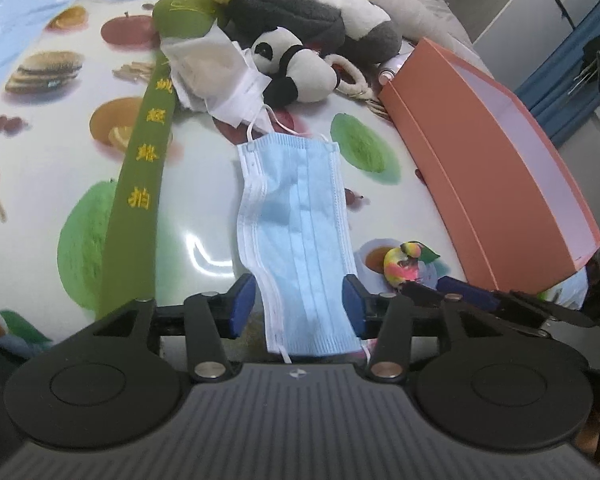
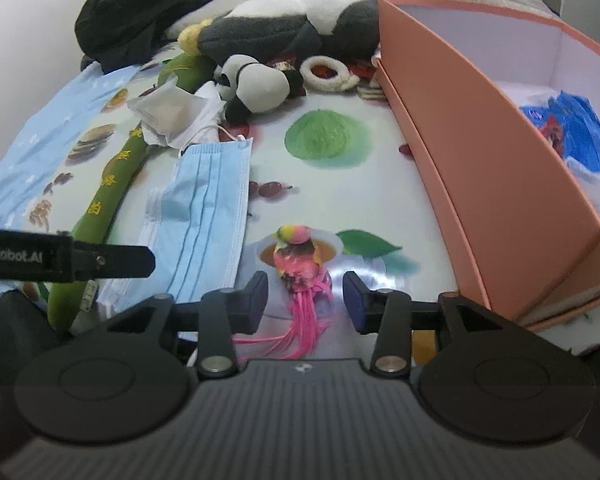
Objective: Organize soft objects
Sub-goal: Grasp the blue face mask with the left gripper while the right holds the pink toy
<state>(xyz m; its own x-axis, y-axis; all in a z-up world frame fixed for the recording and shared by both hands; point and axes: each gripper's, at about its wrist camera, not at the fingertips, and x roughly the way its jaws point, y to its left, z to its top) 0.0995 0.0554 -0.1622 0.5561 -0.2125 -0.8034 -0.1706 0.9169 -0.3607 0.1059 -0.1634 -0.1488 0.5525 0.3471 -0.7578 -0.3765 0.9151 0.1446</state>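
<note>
A light blue face mask (image 1: 296,220) lies flat on the fruit-print tablecloth, its near end between the fingers of my left gripper (image 1: 298,304), which is open; the pads do not press it. A small bright feathered bird toy (image 2: 300,260) with a pink tail sits between the fingers of my right gripper (image 2: 306,300), also open and not touching it. Behind them lie a little panda plush (image 1: 300,68), a big grey-and-white plush (image 1: 300,12), a long green plush strip (image 1: 140,184) with yellow characters, and crumpled white cloth (image 1: 212,68).
An open orange box (image 2: 480,168) stands along the right, with a blue packet (image 2: 572,132) inside. A white fluffy ring (image 2: 326,72) lies near its far corner. Black cloth (image 2: 132,12) and a pale blue sheet (image 2: 40,152) lie at the left.
</note>
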